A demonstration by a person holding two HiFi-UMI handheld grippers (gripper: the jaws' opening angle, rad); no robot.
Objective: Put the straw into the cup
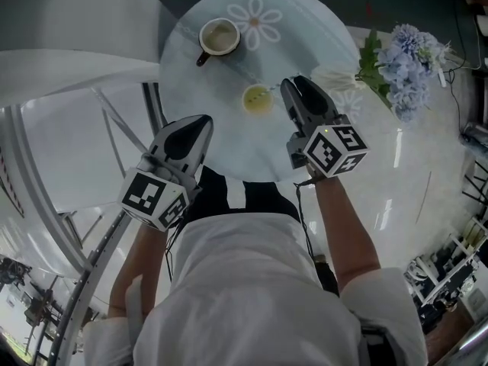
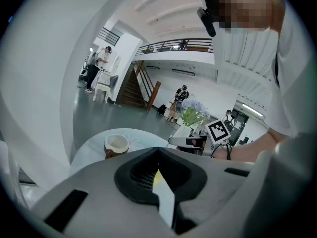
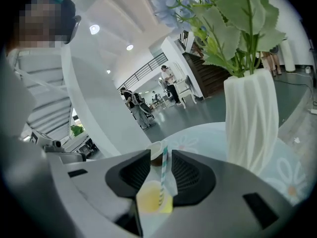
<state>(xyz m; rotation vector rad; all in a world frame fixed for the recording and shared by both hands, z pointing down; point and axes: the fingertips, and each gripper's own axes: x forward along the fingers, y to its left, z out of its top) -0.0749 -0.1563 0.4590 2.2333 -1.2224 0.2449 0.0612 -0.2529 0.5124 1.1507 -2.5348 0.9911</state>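
Note:
A small cup of yellow drink [image 1: 258, 99] stands near the middle of the round glass table [image 1: 320, 21]. In the right gripper view a green-and-white striped straw [image 3: 163, 177] stands upright in that yellow cup [image 3: 151, 202]. My right gripper [image 3: 162, 155] is open, a pad on either side of the straw and neither pressing on it. From the head view, the right gripper [image 1: 295, 84] reaches to the cup's right rim. My left gripper [image 1: 204, 120] is shut and empty at the table's near left edge, and its jaws meet at the tip [image 2: 158, 150].
A brown cup with a pale drink [image 1: 219, 38] stands at the far left of the table, also visible from the left gripper [image 2: 116, 144]. A white ribbed vase [image 3: 250, 123] with blue flowers [image 1: 404, 56] stands at the right edge. People stand far off in the hall.

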